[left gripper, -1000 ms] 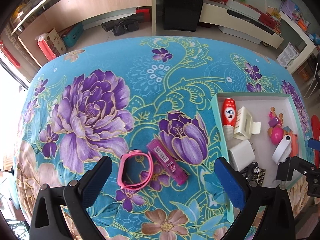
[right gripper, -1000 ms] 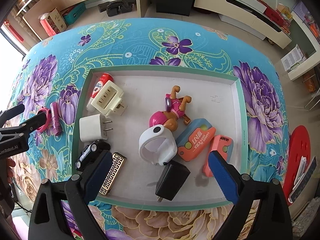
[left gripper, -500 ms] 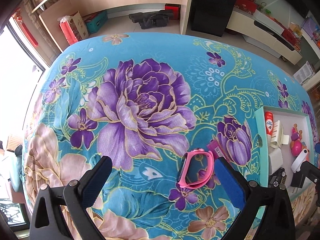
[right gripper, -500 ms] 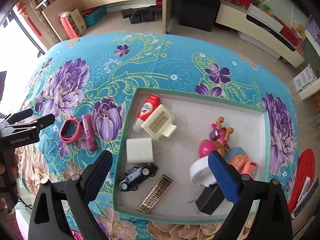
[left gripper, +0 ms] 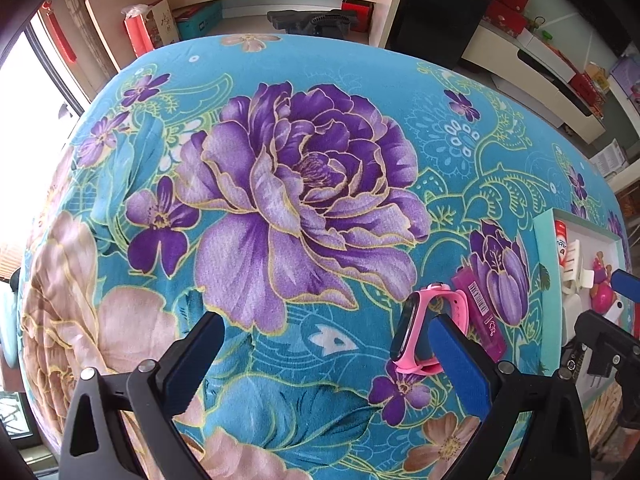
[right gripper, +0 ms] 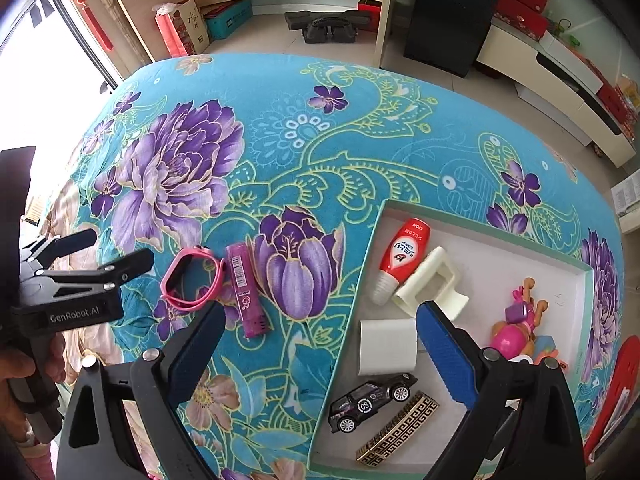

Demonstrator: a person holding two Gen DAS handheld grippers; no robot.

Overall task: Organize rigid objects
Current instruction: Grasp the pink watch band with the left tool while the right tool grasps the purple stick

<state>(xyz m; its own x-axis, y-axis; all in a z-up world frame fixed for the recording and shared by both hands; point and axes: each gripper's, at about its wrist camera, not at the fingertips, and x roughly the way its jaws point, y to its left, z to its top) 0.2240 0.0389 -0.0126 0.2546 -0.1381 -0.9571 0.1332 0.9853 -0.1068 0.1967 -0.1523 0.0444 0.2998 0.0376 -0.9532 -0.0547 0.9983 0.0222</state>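
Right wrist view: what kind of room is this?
Most likely a home living room. A low white TV-style cabinet runs along the wall, red gift bags sit on the tiled floor, and the work surface is a table under a teal floral tablecloth.

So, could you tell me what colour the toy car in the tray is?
Black, with white wheels: toy car, clearest in the right wrist view.
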